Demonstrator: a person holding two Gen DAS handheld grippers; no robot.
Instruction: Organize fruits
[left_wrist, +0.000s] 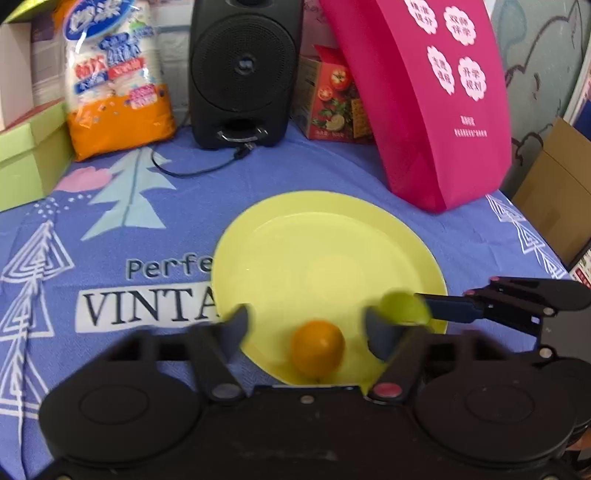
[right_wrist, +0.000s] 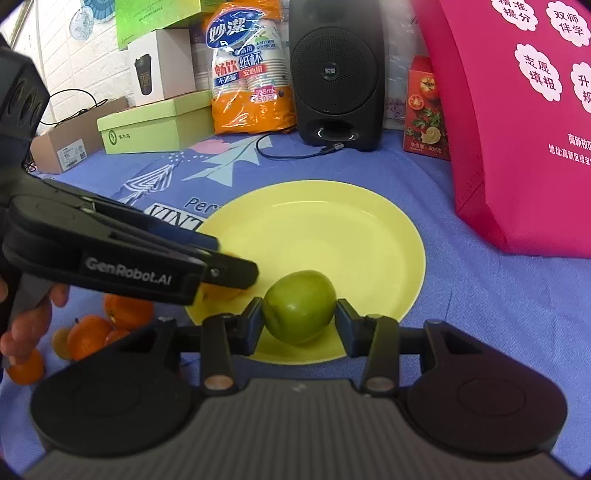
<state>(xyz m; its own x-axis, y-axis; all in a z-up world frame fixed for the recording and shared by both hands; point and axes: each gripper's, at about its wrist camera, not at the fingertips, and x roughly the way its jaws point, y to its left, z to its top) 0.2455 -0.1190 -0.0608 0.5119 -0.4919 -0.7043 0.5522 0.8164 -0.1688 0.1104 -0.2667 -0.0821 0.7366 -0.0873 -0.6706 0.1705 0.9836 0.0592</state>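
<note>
Black speaker (right_wrist: 335, 74) at the table's back edge, paper-cup pack (right_wrist: 247, 70) and green box (right_wrist: 155, 125) to its left, pink bag (right_wrist: 517, 122) at the right edge

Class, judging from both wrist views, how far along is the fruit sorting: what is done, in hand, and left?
Done: an orange lies on the yellow plate, between the open fingers of the left gripper. In hand: the right gripper holds a green apple over the plate's near rim. Left: several oranges remain on the blue tablecloth.

Right claw (right_wrist: 299, 319) w/ green apple (right_wrist: 299, 310) between pads over yellow plate (right_wrist: 369, 236); oranges (right_wrist: 92, 332) at left.
</note>
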